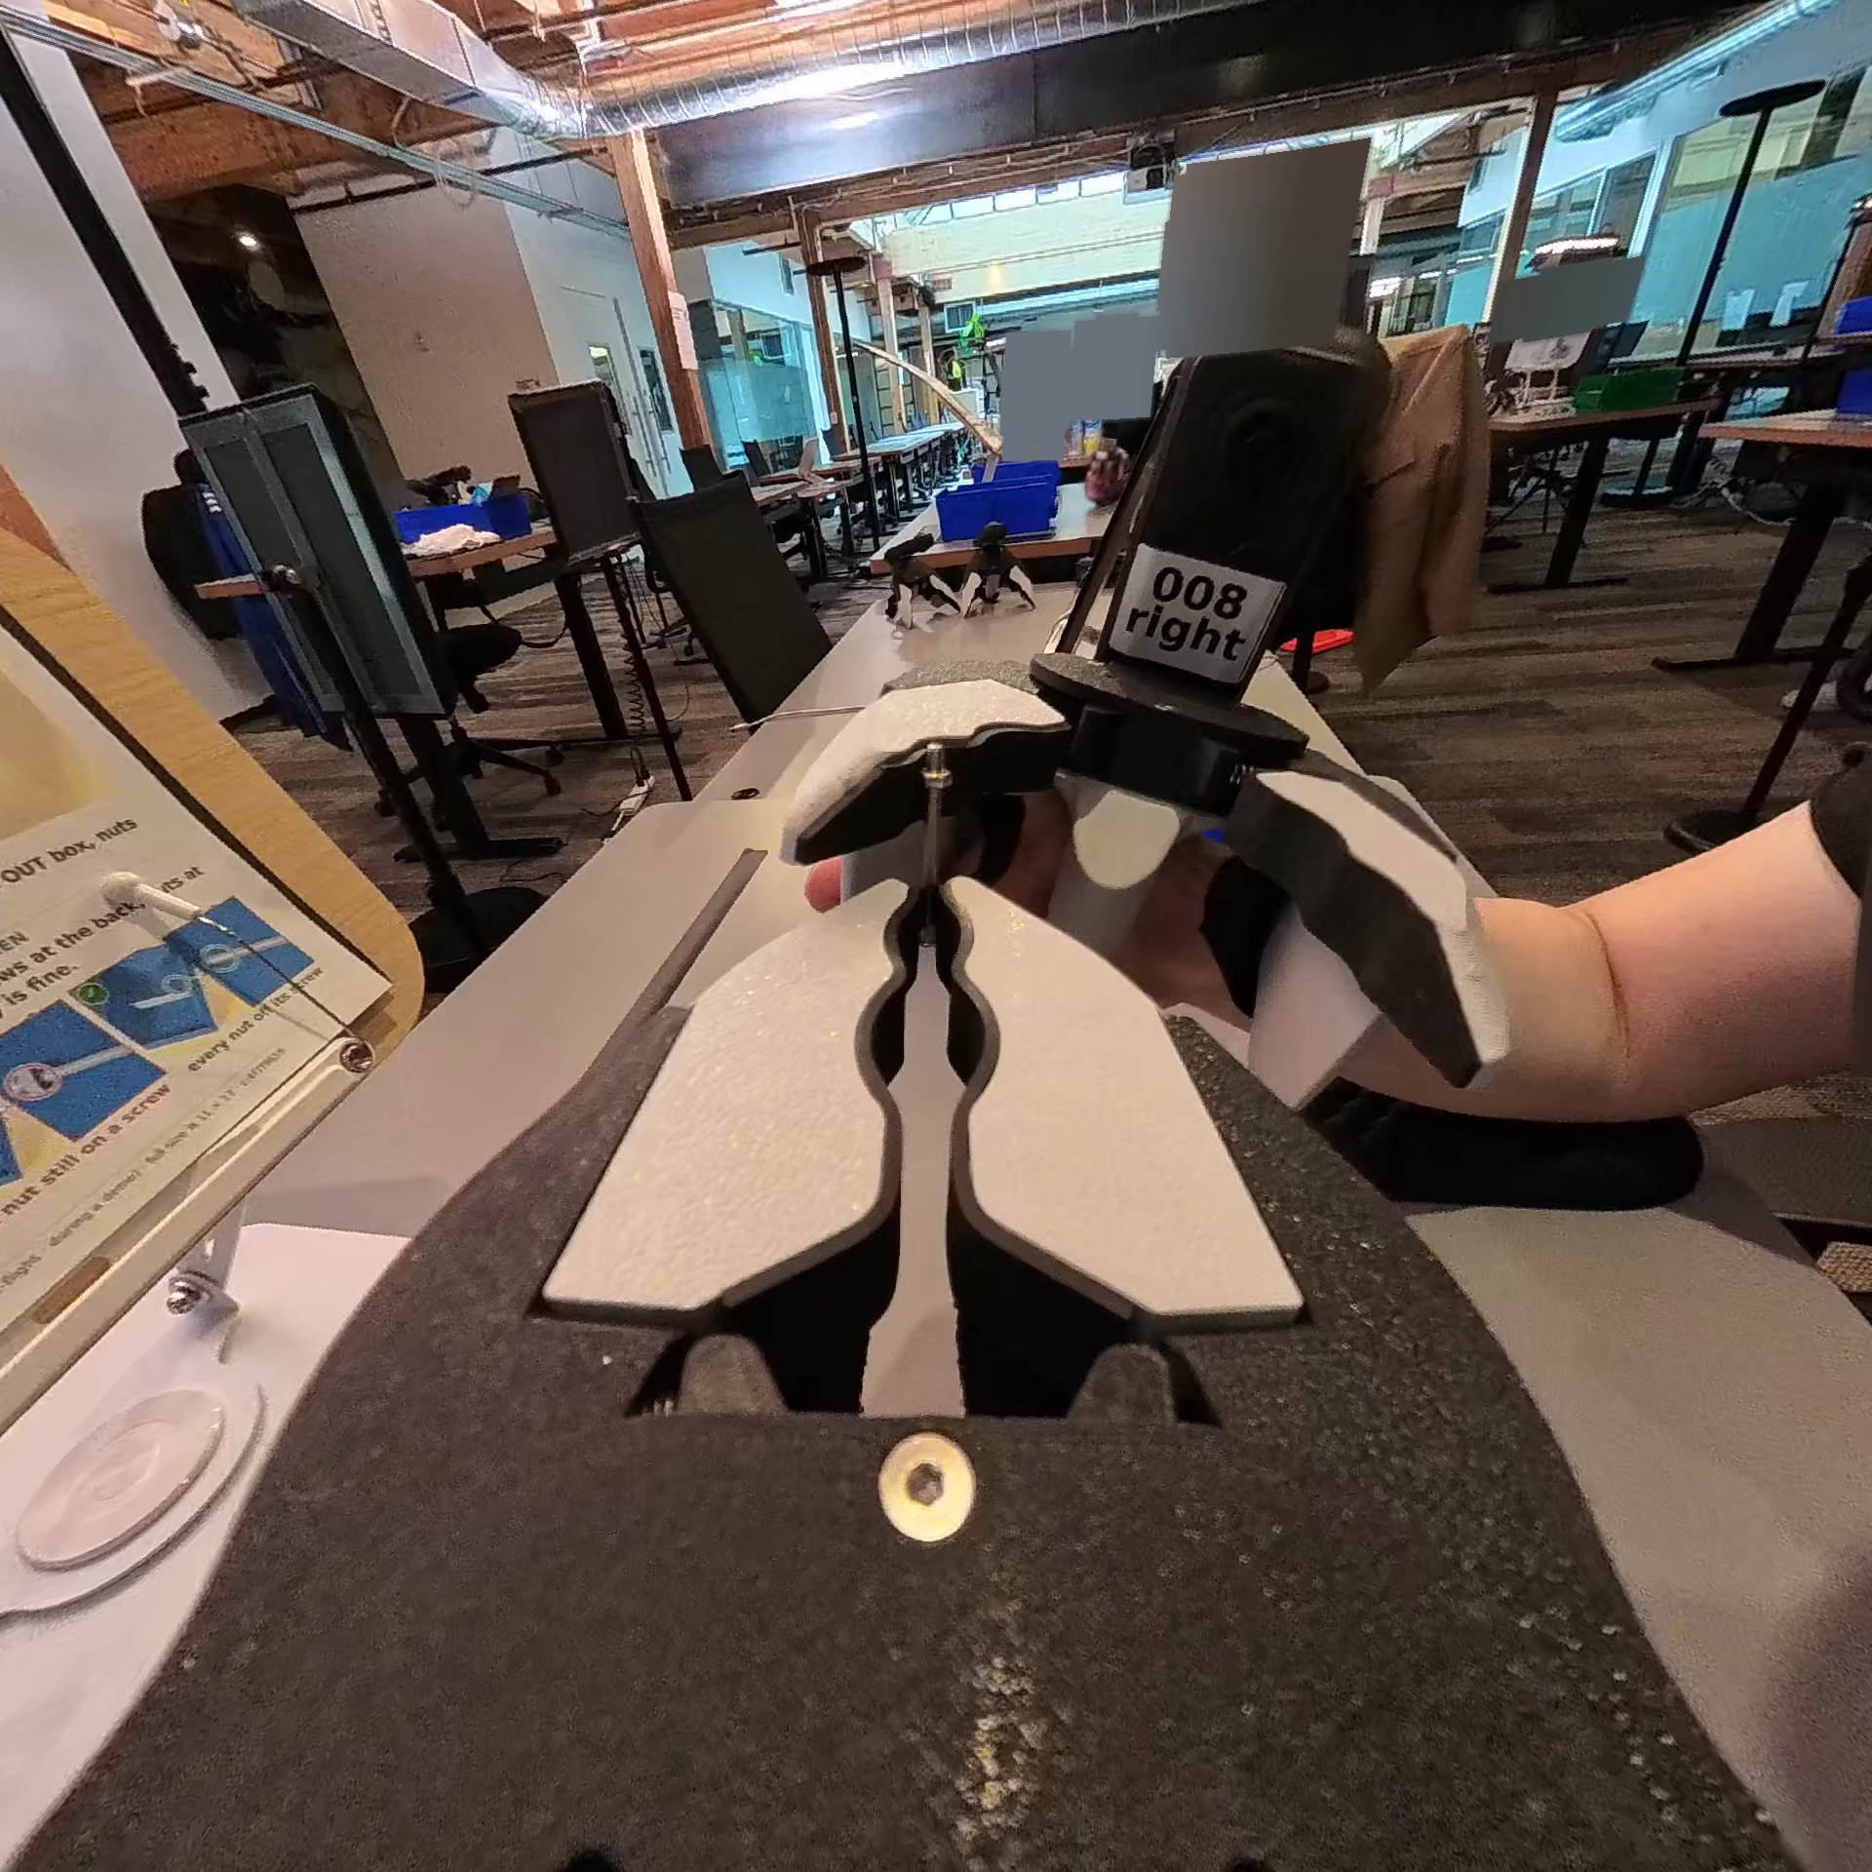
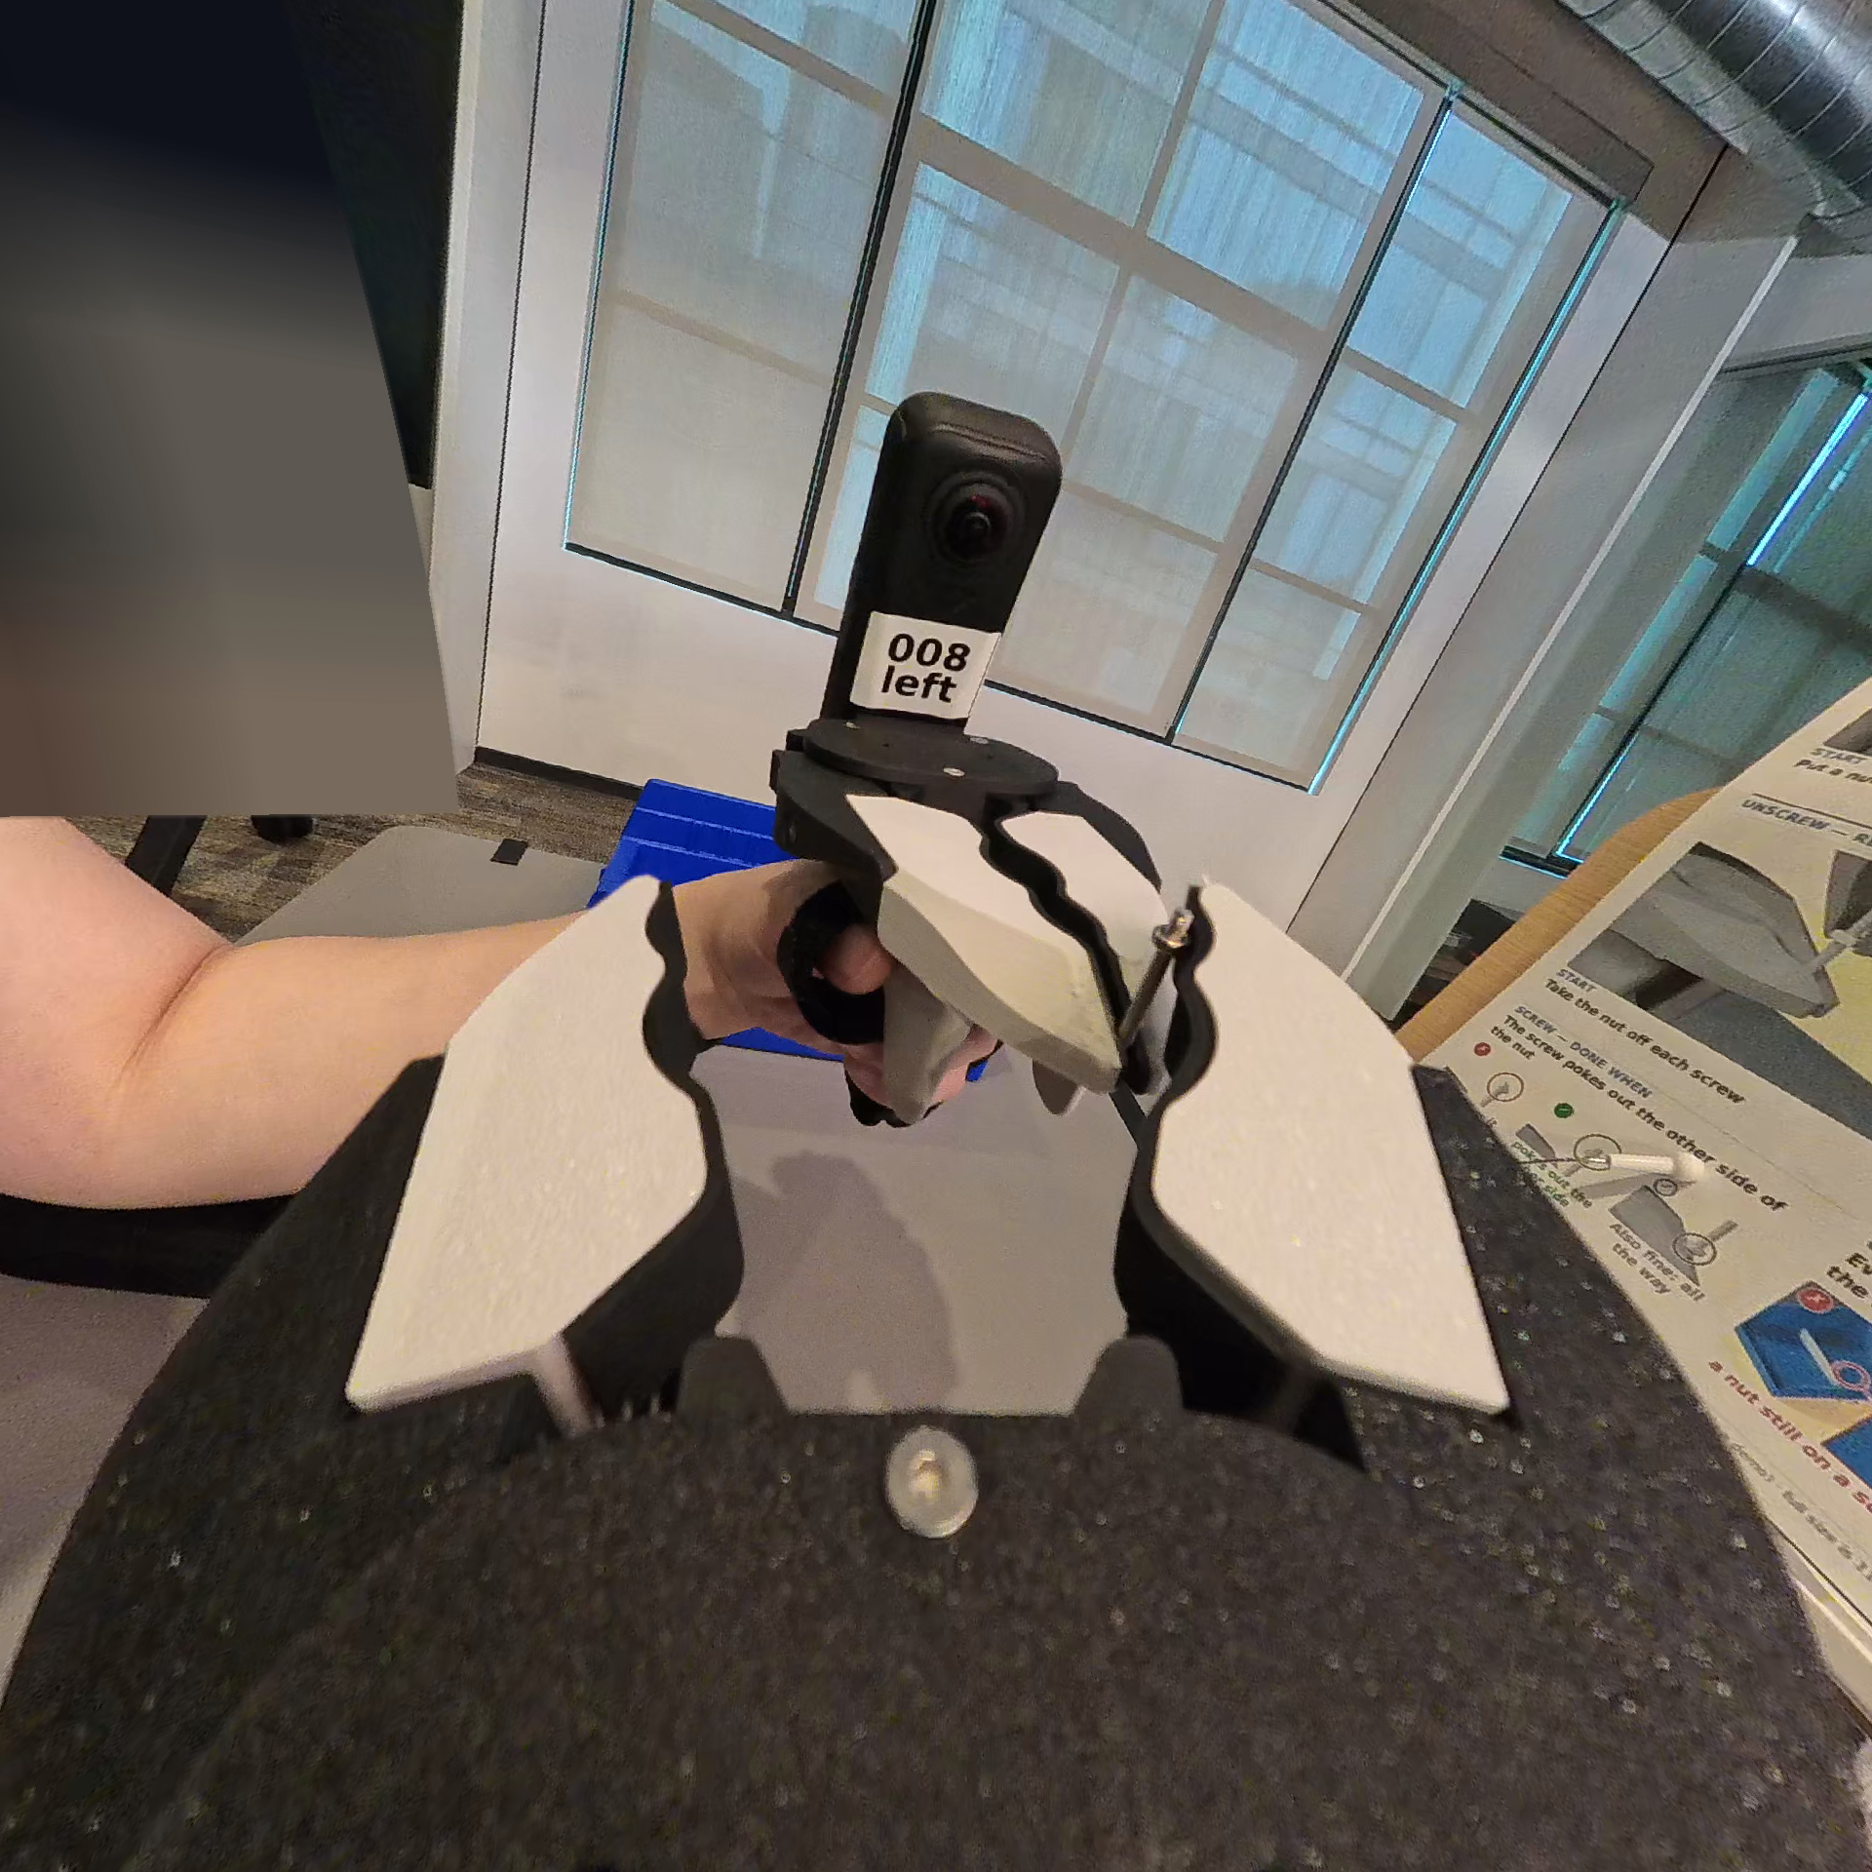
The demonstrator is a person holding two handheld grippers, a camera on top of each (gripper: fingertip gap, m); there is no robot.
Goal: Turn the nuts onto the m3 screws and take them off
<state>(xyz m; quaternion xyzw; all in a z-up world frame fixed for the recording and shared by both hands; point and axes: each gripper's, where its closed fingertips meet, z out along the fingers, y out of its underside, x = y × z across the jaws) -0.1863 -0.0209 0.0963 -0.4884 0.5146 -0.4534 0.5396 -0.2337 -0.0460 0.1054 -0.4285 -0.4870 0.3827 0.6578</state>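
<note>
Instruction board: a printed sheet on a wooden stand at the far left of the left wrist view, standing on the surface.
Left hand-held gripper: level, pointing forward over the pale surface; its two white fingers are closed together on the lower end of a thin metal screw, which stands nearly upright out of the tips.
Left hand: wrapped round the grip below the fingers, forearm reaching in level from the left of the right wrist view, in front of a blue bin.
Screw: held in the air above the surface, with a small nut threaded near its top end.
Right hand-held gripper: facing the left one, jaws spread wide apart, nothing pressed between them; one fingertip sits just beside the nut end of the screw.
Right hand: gripping the handle under the spread fingers, wrist and forearm coming in from the right, roughly level.
</note>
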